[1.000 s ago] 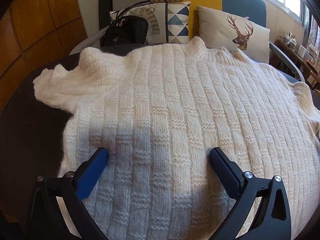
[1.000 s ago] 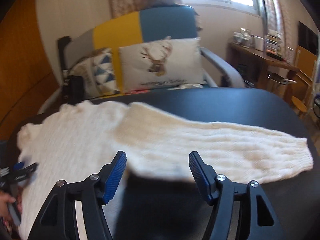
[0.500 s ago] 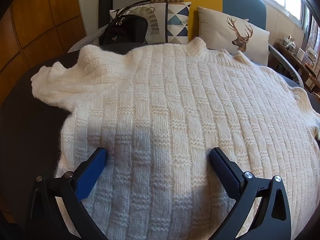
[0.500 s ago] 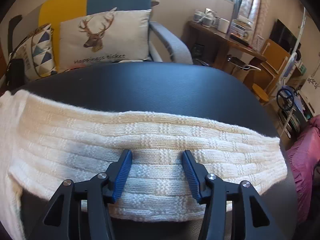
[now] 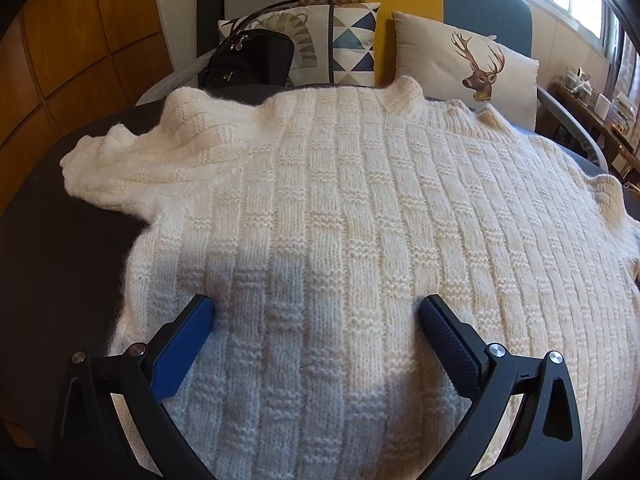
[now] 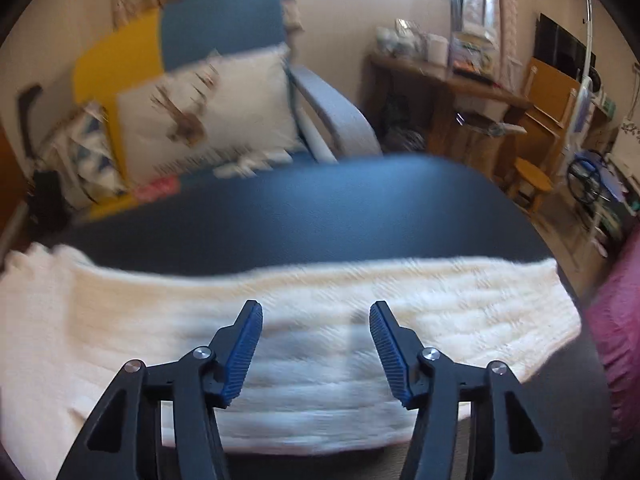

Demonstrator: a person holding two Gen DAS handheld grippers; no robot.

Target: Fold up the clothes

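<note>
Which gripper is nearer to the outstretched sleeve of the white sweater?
Right. The right gripper is directly over the outstretched sleeve, jaws open. The left gripper is over the sweater's body, away from that sleeve.

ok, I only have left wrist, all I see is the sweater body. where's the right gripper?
Observer: The right gripper is over the sleeve, about mid-length, jaws apart.
Operator: Holding it?
Observer: No, nothing is pinched. The frame is blurred, so I can't tell if the pads touch the knit.
Operator: Sleeve folded in?
Observer: Not yet. It lies stretched out flat on the table, with the cuff by the table's right-hand edge.
</note>
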